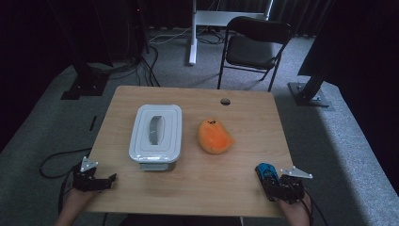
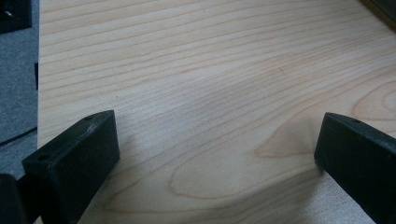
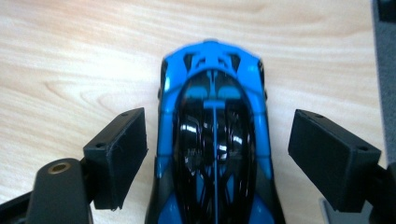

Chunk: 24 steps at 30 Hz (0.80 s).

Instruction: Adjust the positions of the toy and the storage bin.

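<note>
Right gripper view: right gripper point(image 3: 217, 154) jaws apart, straddling blue toy car point(image 3: 215, 140), pads clear of its sides. Car sits on surface point(image 3: 70, 60), near right front corner. Left gripper point(image 2: 215, 154) jaws wide apart over bare wood.

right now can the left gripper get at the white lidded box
Probably yes. The left gripper sits open at the table's near left edge, and only bare wood lies between it and the white lidded box.
</note>
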{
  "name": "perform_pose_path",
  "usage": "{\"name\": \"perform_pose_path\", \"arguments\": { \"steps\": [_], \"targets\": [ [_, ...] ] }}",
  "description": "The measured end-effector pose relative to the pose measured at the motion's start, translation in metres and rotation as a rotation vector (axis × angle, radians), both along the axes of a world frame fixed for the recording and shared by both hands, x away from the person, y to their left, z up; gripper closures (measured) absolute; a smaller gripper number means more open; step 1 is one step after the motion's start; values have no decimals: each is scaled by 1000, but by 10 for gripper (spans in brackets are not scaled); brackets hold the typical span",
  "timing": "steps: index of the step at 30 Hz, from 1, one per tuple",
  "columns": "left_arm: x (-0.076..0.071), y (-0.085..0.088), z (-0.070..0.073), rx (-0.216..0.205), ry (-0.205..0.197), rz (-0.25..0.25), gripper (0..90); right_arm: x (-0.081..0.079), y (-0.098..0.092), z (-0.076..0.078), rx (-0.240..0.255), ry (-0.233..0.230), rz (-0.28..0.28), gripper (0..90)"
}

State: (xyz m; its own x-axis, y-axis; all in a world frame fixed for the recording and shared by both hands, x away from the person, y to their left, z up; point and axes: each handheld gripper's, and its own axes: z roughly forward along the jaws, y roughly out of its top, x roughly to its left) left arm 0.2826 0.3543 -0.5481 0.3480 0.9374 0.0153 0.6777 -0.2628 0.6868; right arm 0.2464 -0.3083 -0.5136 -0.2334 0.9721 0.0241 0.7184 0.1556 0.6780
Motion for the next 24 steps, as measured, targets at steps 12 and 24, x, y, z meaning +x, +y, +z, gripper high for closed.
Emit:
{"name": "perform_pose_path", "arguments": {
  "steps": [12,24],
  "targets": [
    [0,0,0,0,0,0,3,23,12,23,50,-44,62,130],
    [0,0,0,0,0,0,3,53,31,42,75,-77,125,130]
  ]
}}
